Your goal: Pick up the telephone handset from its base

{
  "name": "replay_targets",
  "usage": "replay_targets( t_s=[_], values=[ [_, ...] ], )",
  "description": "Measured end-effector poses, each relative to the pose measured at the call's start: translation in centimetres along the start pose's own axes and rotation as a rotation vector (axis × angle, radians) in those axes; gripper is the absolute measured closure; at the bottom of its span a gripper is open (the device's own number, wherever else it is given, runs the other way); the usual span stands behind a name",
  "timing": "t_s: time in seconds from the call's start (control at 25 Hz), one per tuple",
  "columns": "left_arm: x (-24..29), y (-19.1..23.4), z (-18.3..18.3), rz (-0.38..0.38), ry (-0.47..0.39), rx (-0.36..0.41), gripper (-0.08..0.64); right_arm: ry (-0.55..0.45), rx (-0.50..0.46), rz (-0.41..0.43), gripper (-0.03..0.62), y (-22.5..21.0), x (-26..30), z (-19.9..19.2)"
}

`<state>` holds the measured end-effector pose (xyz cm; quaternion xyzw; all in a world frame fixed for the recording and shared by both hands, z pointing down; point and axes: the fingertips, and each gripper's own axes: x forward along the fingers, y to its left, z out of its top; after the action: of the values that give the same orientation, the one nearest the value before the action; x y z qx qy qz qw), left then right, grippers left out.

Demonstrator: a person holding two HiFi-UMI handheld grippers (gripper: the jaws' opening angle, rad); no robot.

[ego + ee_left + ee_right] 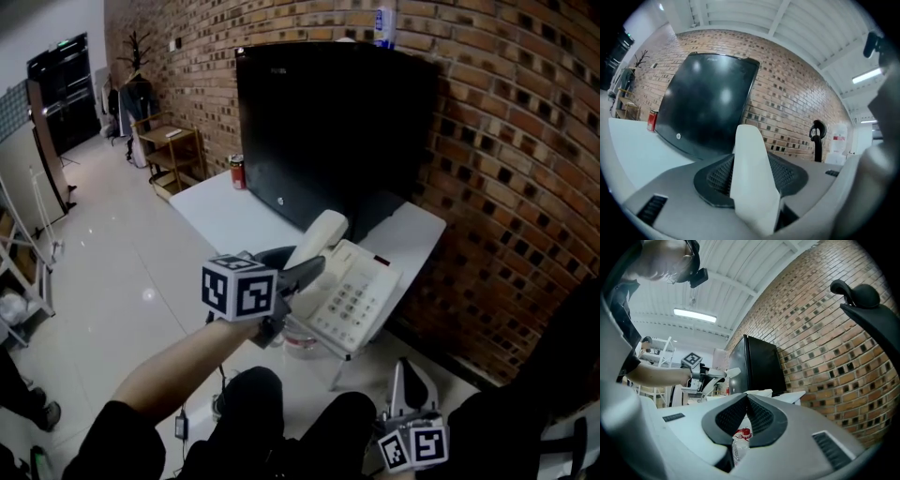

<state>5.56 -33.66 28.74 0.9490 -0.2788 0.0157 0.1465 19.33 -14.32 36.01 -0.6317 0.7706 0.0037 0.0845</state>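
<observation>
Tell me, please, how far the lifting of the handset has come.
Done: the left hand-held gripper is shut on the handset, with its pads against both sides. In hand: the handset is tilted up above the telephone base, apparently off its cradle. Left: probably only to carry it fully clear; no cord can be made out. The right hand-held gripper is shut, empty and low down.

Office-like workspace: brick wall (pixel 487 141), glossy pale floor (pixel 112 281), white table (pixel 234 220) bearing large black screen (pixel 328 122) and desk telephone (pixel 352 300), wooden shelf unit (pixel 173 150), coat stand (pixel 138 52), ceiling strip light (pixel 693 315)
</observation>
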Motion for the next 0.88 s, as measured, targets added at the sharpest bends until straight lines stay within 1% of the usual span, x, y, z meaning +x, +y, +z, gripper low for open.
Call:
replay_targets(
  t_s=[0.08,0.24,0.48,0.6,0.68,0.76,0.88],
  values=[
    [-0.9,0.4,0.5,-0.02,-0.042,-0.019,0.345,0.0,-0.009,-0.007,0.581,-0.1,0.1,0.3],
    [-2.9,0.7,1.1,-0.066,-0.11,-0.024,0.345,0.003,-0.033,-0.024,0.581,-0.2,-0.1,0.9],
    [-6.5,1.3,2.0,-0.139,-0.245,-0.054,0.345,0.02,-0.046,-0.059,0.581,-0.8,-0.1,0.8],
    [-7.3,1.6,2.7,-0.177,-0.299,-0.075,0.346,0.025,-0.052,-0.056,0.581,-0.4,0.2,0.8],
    [-7.6,1.8,2.8,-0.18,-0.307,-0.073,0.346,0.028,-0.058,-0.05,0.581,0.0,0.5,0.9],
    [-7.8,2.0,2.7,-0.164,-0.301,-0.07,0.345,0.027,-0.063,-0.047,0.581,0.3,0.7,1.0],
    [-8.0,2.1,2.6,-0.144,-0.297,-0.085,0.346,0.024,-0.071,-0.048,0.581,0.5,1.0,1.0]
  ],
)
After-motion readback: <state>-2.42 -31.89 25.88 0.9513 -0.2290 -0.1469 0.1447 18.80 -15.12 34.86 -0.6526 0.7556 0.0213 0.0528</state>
